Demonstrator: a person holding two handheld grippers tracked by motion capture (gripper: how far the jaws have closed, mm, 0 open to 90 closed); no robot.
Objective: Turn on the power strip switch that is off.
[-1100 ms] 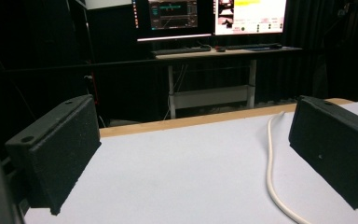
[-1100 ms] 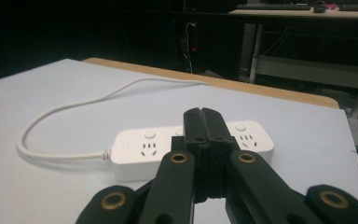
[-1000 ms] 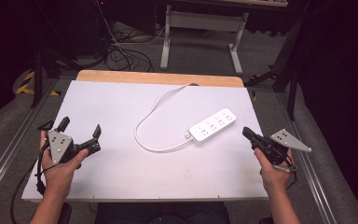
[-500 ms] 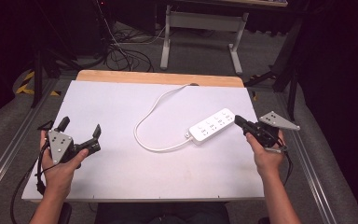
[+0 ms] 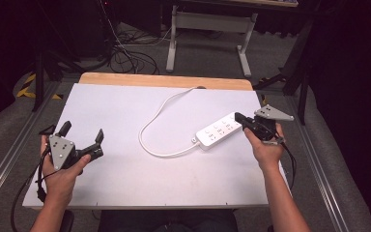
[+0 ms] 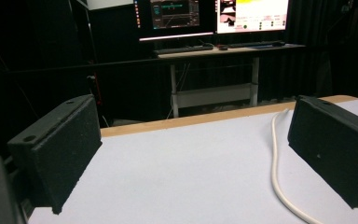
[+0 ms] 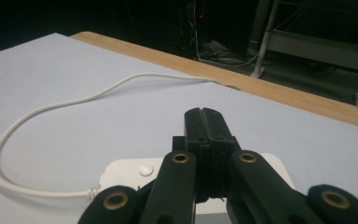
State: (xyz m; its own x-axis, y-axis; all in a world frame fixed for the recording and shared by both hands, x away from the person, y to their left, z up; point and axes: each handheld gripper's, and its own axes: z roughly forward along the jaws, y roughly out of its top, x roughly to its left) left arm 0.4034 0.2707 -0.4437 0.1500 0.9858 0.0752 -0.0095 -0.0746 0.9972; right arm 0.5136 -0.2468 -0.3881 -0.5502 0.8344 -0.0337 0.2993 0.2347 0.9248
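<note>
We see that our right tongs [image 5: 241,119], pressed together and empty, have travelled in from the counter's [image 5: 125,106] right edge over the last second and now sit over the near end of the white power strip [image 5: 217,131]. We judge a press or nudge is coming. Our left tongs [image 5: 82,137] stay spread apart, idle. The strip lies flat right of centre, its cord [image 5: 159,116] looping back.

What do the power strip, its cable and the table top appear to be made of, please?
The power strip looks like smooth white moulded plastic, slightly glossy. Its cable seems rubbery or PVC-sheathed, since it lies in a soft loop. The table top is a matte white sheet, perhaps laminate, with a bare wood-look strip along the far edge.
</note>
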